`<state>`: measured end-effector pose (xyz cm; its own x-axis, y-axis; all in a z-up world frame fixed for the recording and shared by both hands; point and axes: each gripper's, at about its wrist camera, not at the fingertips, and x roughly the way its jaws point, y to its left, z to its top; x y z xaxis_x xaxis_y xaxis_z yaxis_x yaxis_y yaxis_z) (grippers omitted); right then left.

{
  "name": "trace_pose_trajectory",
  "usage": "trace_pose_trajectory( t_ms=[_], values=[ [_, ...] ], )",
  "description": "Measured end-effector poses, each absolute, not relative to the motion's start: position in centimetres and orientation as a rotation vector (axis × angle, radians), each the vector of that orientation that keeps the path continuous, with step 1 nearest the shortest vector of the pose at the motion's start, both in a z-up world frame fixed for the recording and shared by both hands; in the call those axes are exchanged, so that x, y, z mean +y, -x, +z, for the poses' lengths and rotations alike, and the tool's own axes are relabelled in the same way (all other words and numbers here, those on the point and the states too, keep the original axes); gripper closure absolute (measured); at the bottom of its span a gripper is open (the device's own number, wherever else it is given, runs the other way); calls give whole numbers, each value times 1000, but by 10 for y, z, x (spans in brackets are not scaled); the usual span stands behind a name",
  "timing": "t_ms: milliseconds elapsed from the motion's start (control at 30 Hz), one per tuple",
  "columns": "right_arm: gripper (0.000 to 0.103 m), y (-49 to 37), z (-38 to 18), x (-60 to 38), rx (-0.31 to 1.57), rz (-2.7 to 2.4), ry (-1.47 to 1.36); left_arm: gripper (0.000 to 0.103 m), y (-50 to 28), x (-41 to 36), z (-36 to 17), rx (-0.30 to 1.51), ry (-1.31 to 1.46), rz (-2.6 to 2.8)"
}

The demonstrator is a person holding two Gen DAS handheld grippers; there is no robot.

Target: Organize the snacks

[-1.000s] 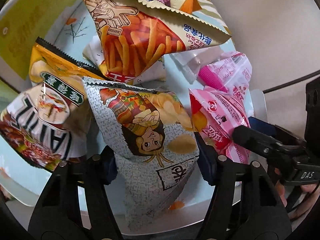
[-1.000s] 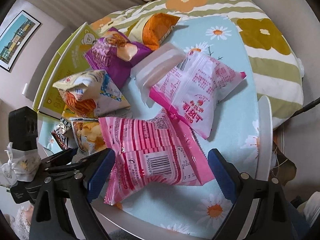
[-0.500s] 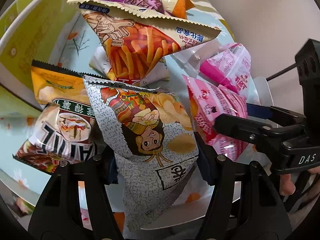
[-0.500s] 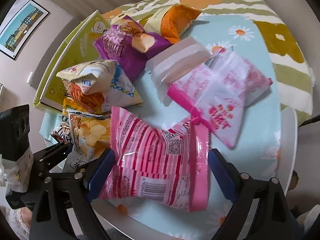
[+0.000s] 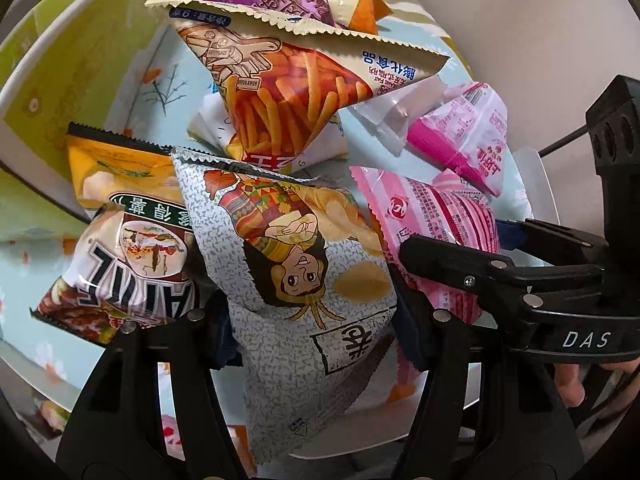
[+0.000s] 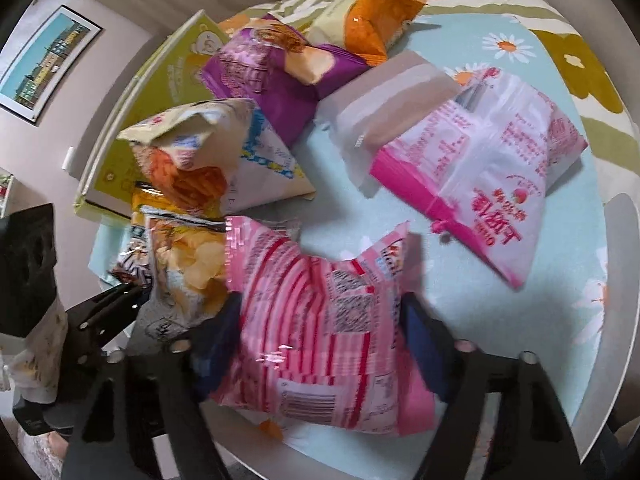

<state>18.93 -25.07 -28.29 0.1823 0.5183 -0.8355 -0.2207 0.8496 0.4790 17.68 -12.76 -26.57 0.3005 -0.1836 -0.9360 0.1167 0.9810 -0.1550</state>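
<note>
Gripping grey chip bag point(image 5: 304, 280) lengthwise, top seam away

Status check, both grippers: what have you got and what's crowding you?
Left gripper shut on grey chip bag. Right gripper just closing onto pink striped packet. The two bags touch; fries bag close behind.

— How is your left claw point(image 5: 314, 320) sitting?

— It points steeply down, and both pads are clamped against a grey packet point(image 5: 304, 280), one at nine o'clock, one at three.

— And your right claw point(image 6: 320, 344)?

— Also angled down. Its jaws have just been closing, and the blue pads now press the sides of a pink striped packet point(image 6: 320, 320).

— Where do they sit relative to each other?

— Your right claw reaches in at three o'clock of the left one, close beside it, with your fingers point(image 5: 572, 392) showing beneath its body.
</note>
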Motion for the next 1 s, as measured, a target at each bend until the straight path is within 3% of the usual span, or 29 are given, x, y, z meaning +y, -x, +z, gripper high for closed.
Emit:
trace_pose_trajectory(
  t_ms=[133,500,1000],
  values=[
    [45,-181,-277,-247,1256,527,-261,44,-172,-129,-259,1242,50,-203],
    [45,-161,-241,-276,1175,479,-275,44,-157,-136,-227,1186,35,-240],
    [45,-145,-136,-280,966,478,-220,44,-122,-98,-119,945,93,-199]
  ],
)
